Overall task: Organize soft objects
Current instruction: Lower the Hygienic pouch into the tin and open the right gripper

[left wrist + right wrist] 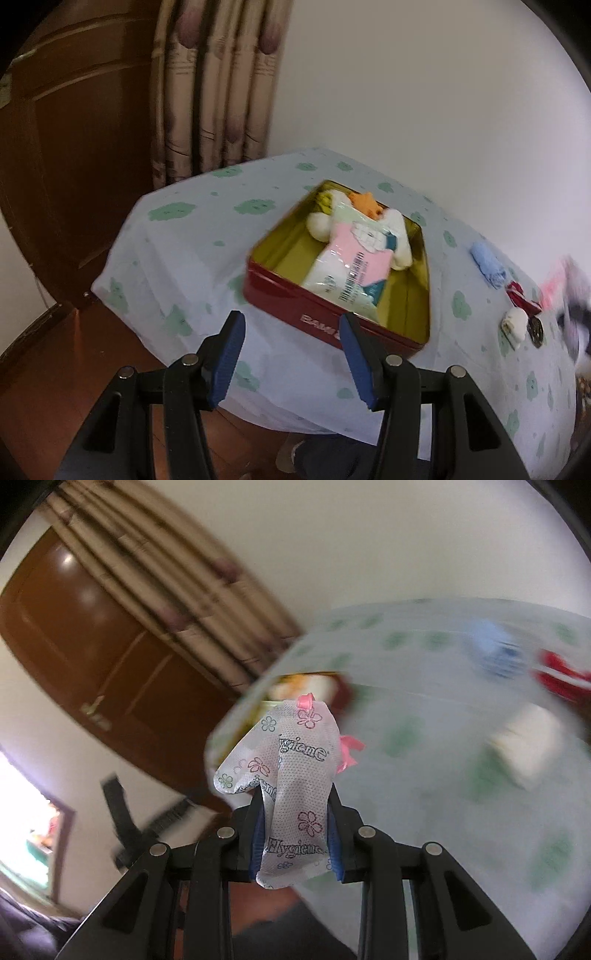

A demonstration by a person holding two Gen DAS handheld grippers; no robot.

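Observation:
A red tin box (295,306) with a gold inside sits on the clothed table; it holds a plastic pack (347,266), white soft pieces (320,225) and an orange one (364,202). My left gripper (291,332) is open and empty, just in front of the box's near wall. My right gripper (295,805) is shut on a white "Hygiene" pouch (291,771) with flower prints and a pink tie, held above the table's edge. The box shows blurred behind the pouch (343,694).
On the green-flowered cloth (192,236) right of the box lie a blue rolled cloth (487,264), a red item (522,297) and a white soft item (515,326). A wooden door (74,155) and curtain (218,88) stand behind. The floor lies below the table's near edge.

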